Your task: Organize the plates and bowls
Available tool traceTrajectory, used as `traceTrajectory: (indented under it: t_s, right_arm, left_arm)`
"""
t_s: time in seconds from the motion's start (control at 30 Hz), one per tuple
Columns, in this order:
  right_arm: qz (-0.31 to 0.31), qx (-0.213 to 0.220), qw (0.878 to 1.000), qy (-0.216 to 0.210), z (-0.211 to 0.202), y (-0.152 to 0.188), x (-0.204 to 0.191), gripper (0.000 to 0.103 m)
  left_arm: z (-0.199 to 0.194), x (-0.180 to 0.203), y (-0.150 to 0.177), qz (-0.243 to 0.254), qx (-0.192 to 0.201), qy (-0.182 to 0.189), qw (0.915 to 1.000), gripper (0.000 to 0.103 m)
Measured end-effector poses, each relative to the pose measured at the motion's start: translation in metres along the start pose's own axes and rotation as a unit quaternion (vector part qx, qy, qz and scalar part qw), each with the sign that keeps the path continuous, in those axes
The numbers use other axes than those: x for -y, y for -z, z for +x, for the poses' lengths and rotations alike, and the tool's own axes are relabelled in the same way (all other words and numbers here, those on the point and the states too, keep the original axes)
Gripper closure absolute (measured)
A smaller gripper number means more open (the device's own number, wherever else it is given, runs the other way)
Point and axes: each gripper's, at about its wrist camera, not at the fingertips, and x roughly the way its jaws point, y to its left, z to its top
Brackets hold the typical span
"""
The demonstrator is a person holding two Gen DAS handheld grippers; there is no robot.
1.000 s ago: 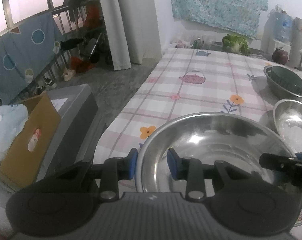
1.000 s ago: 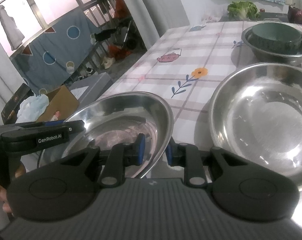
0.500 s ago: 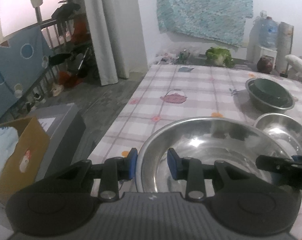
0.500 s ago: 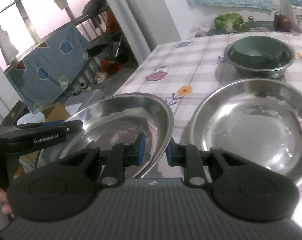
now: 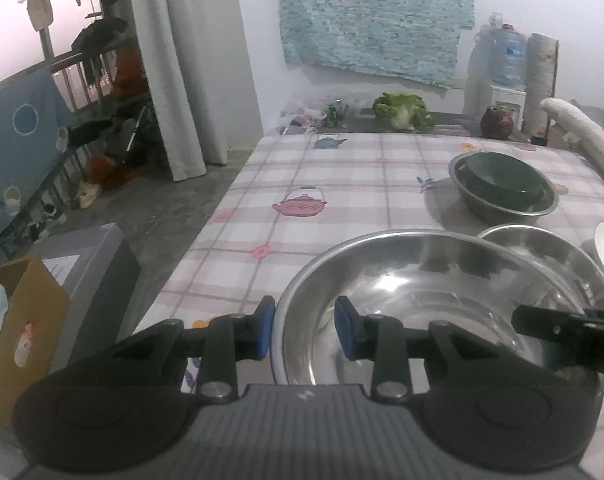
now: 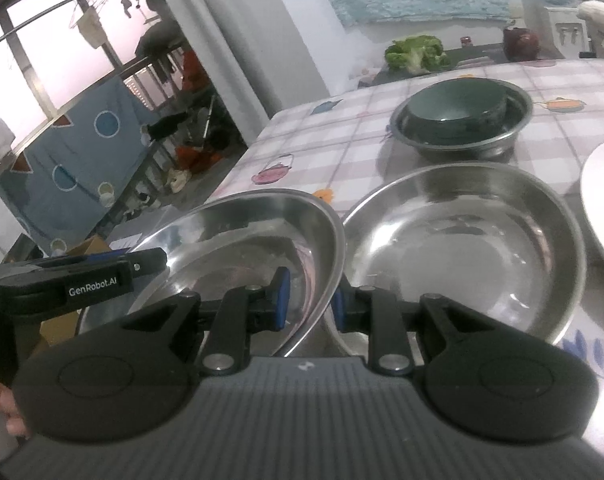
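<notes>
Since the earlier frame both tongs have risen and tipped forward, so more of the far wall shows and the second steel bowl (image 6: 461, 248) has drawn closer to the carried steel bowl (image 5: 433, 304). Left tongs (image 5: 305, 331) are closed on the carried bowl's near-left rim, one blue pad (image 5: 265, 332) outside the wall and the other inside. Right tongs (image 6: 309, 301) are clamped on the same bowl's right rim, again with a pad on each side. That bowl hangs tilted between the two tongs, above the checked surface (image 5: 341, 184).

Just to the right of the right tongs, the second steel bowl rests on the surface, its rim nearly touching the carried one. Farther ahead of both tongs sits a third steel bowl (image 6: 513, 136) holding a dark green bowl (image 6: 457, 114). A white plate (image 6: 601, 200) lies at the far right edge. Beyond the surface's far end lie a leafy cabbage (image 5: 401, 110) and a dark red jar (image 5: 497, 123).
</notes>
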Motion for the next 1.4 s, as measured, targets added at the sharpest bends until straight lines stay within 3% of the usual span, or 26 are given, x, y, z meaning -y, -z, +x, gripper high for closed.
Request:
traceTrajectory:
  t_s: [0.67,1.4]
  right_arm:
    - [0.037,0.014,0.999,0.031,-0.020,0.006,0.039,0.081]
    - [0.047,0.006,0.998,0.036,-0.024,0.010,0.050,0.080]
  left_arm:
    - [0.009,0.042,-0.004,0.025,-0.009,0.031,0.9992,0.069]
    - [0.014,0.056,0.003,0.032,-0.028,0.033,0.9985,0.069]
